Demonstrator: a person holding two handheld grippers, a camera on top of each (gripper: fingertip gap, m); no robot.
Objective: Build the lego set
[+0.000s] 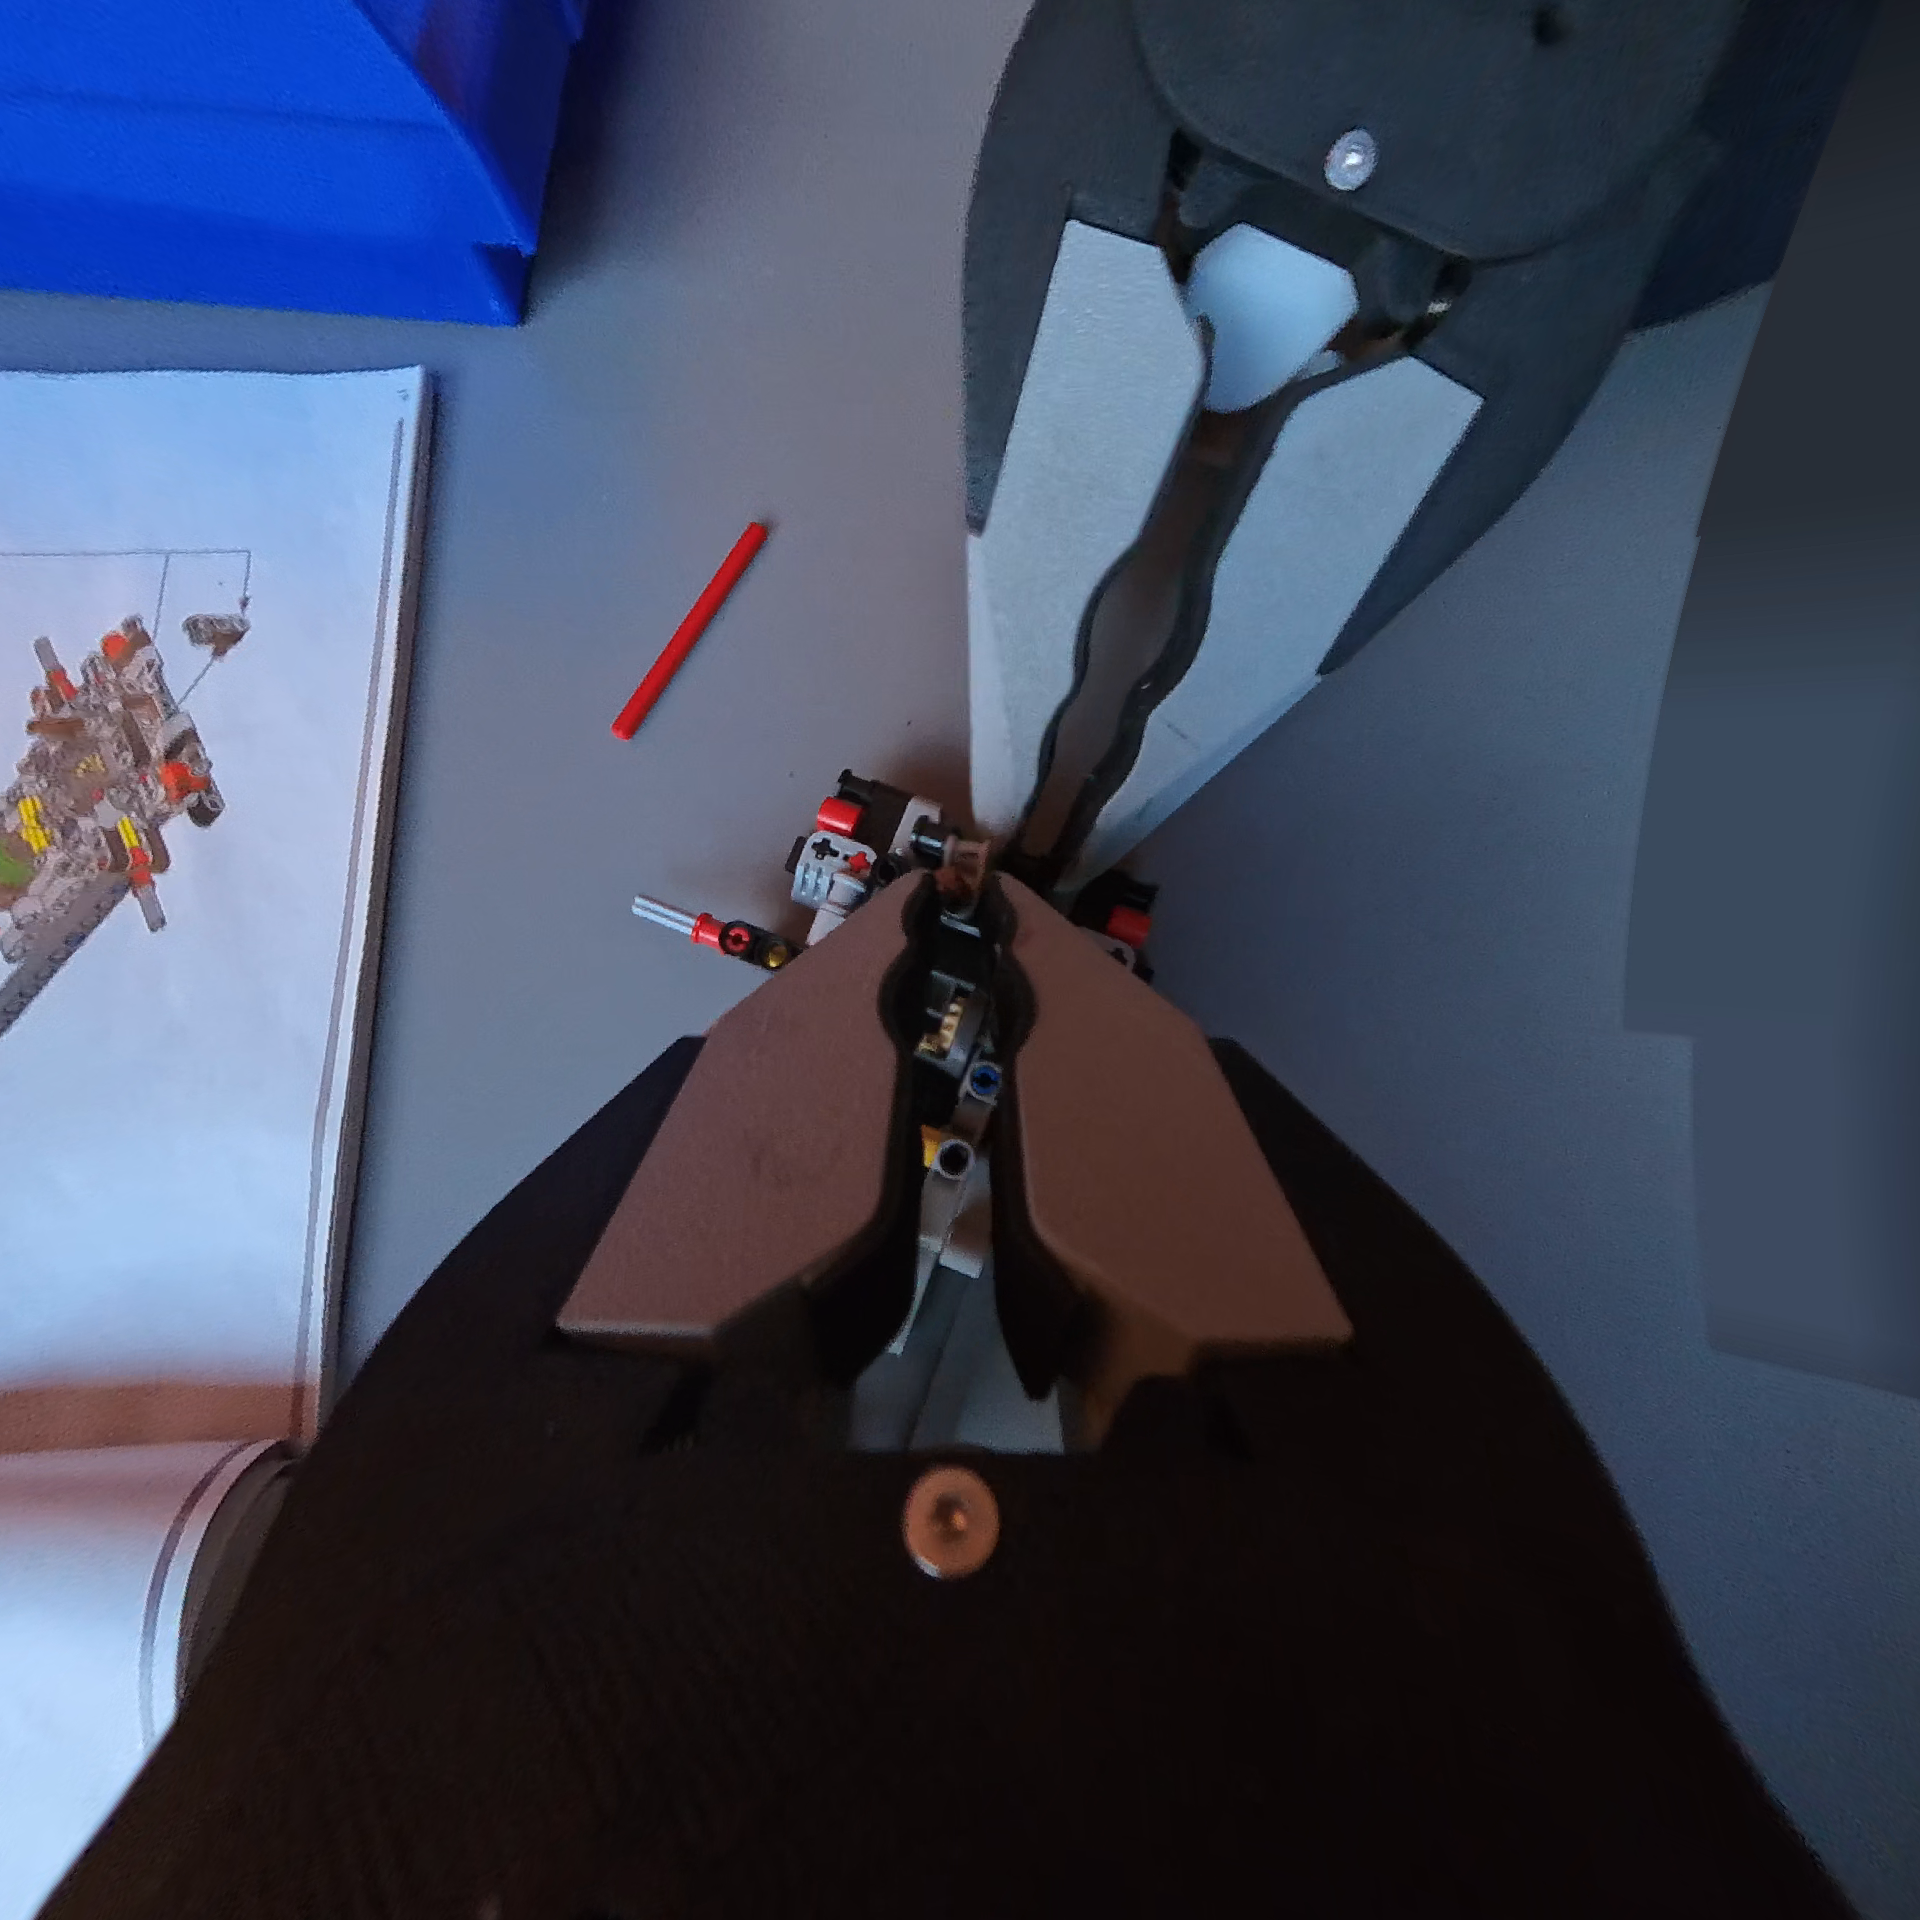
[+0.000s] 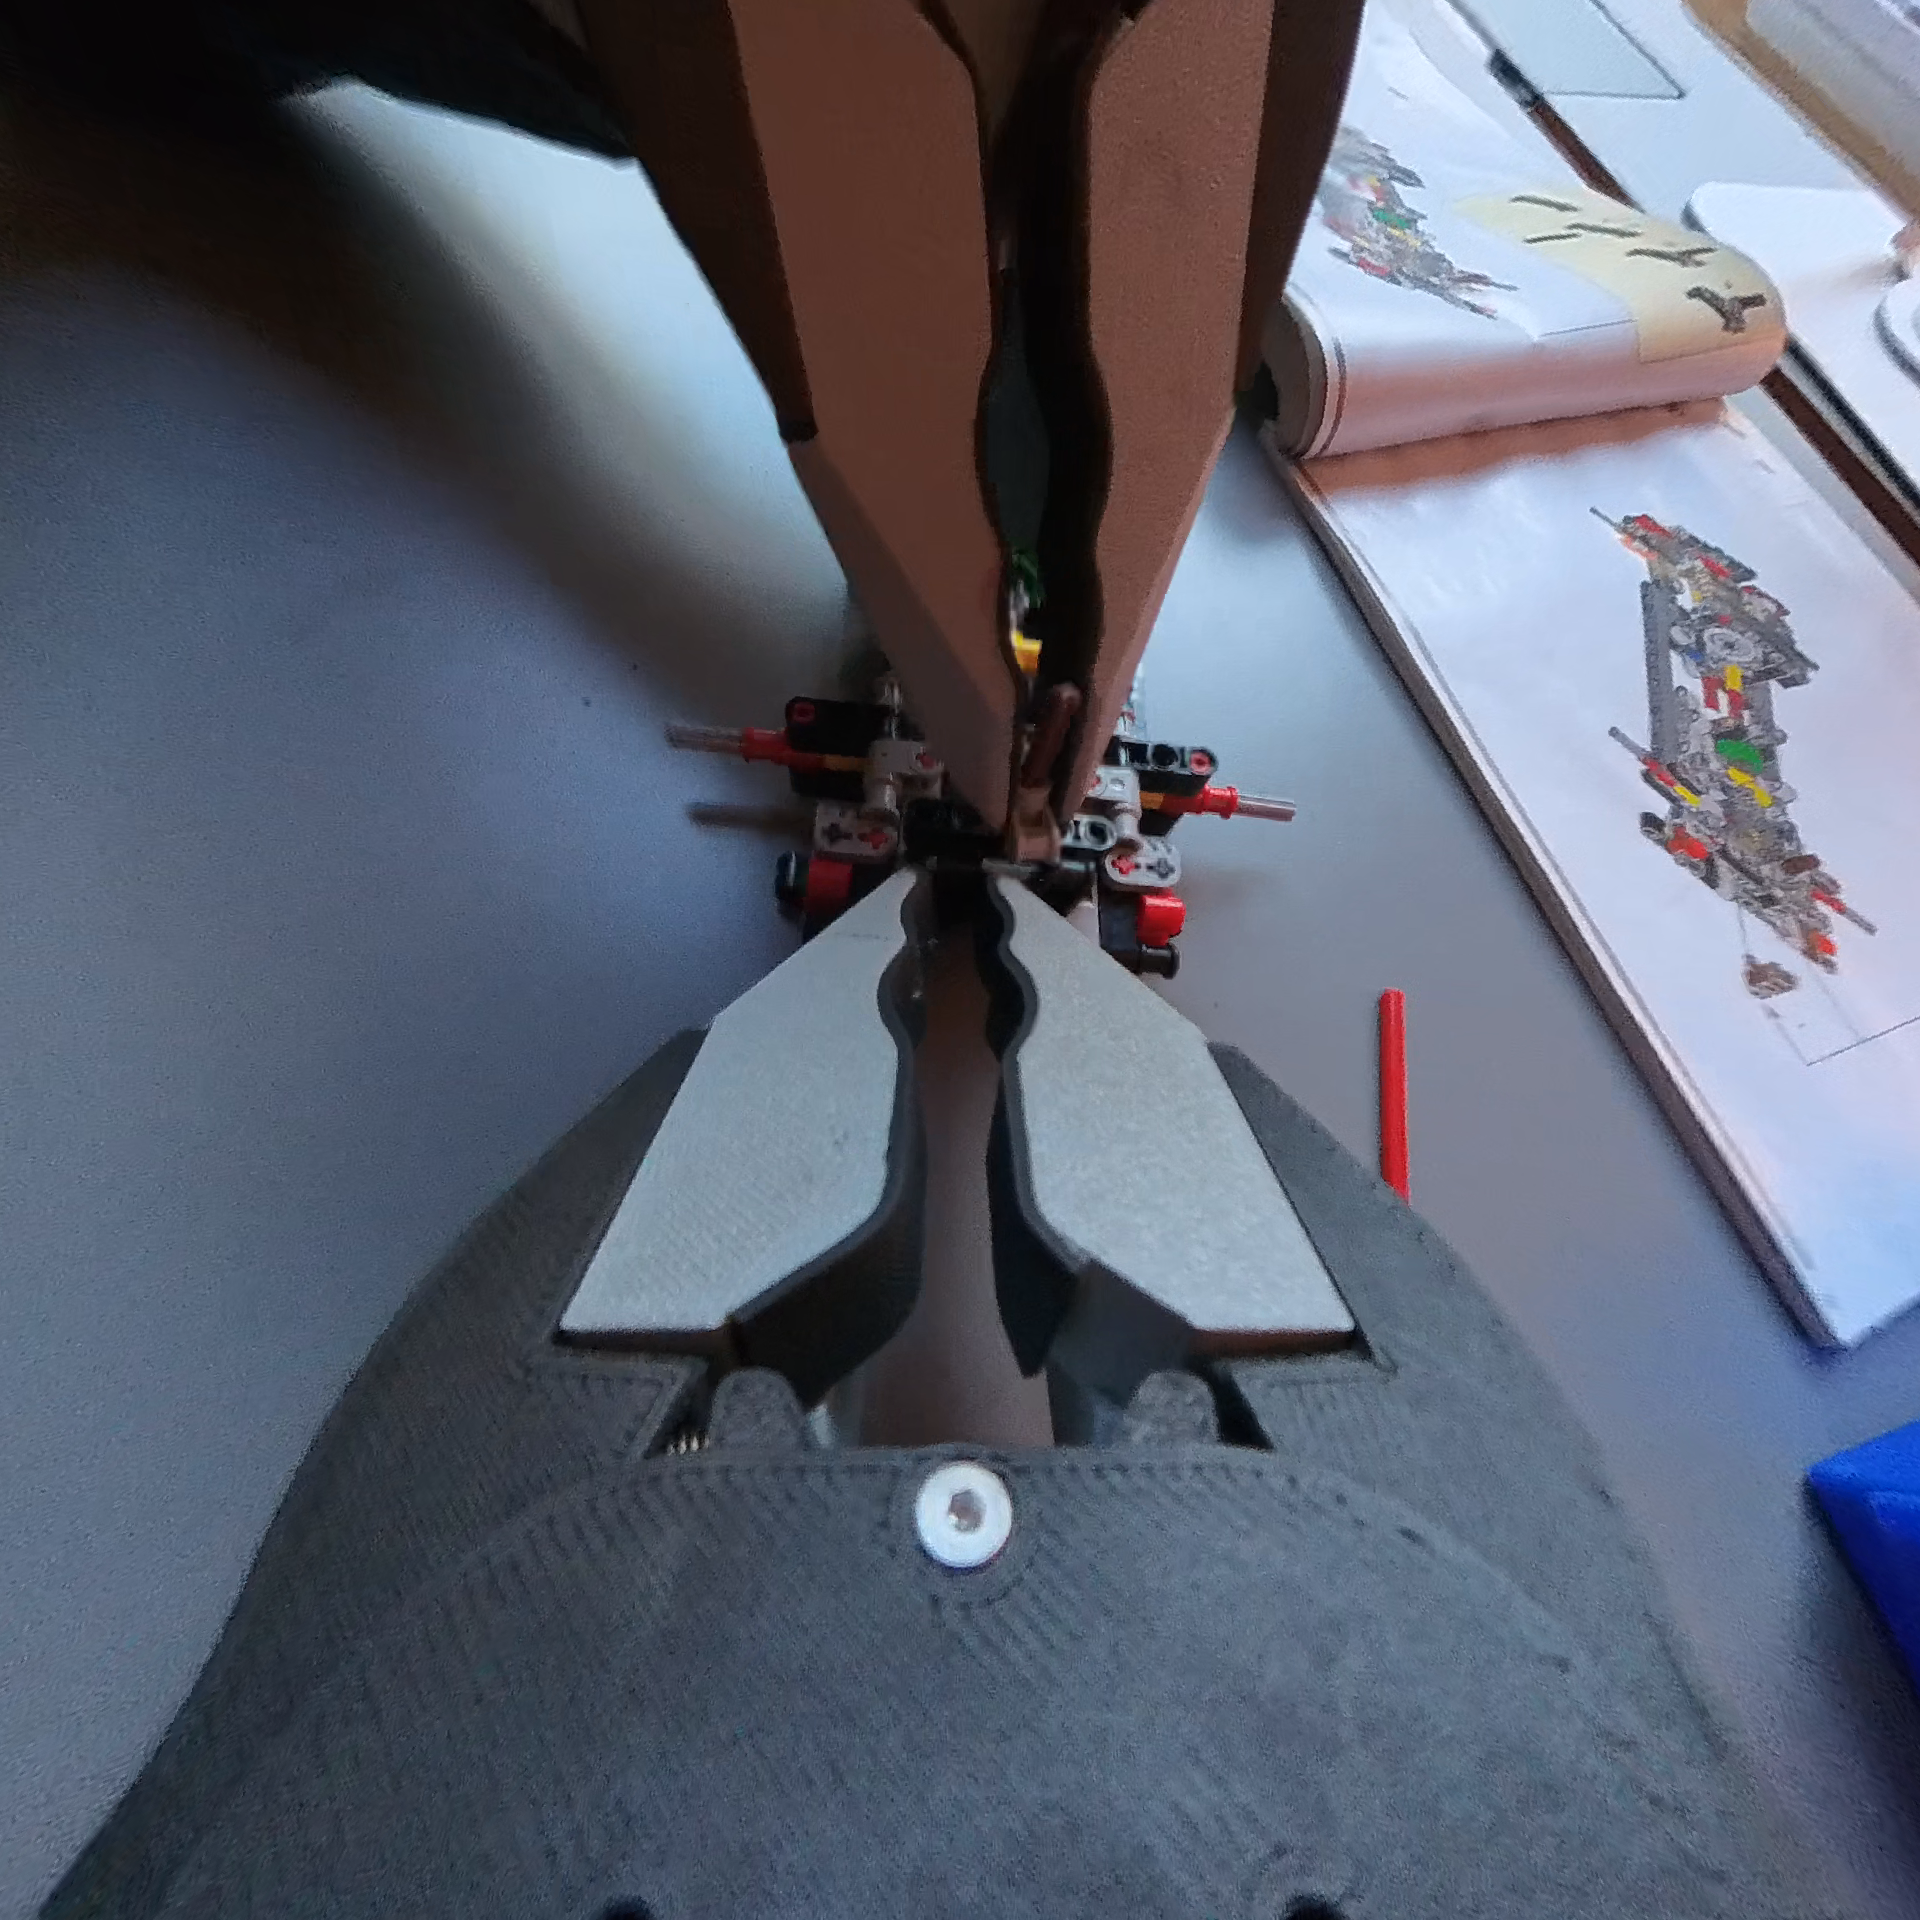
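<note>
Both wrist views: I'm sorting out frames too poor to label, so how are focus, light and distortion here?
Left wrist view: dim and bluish, the brick assembly fairly sharp, the open booklet soft, edges bowed by the wide lens. Right wrist view: brighter, the red rod crisp, the brick assembly and the blue bin blurred, corners stretched.
</note>
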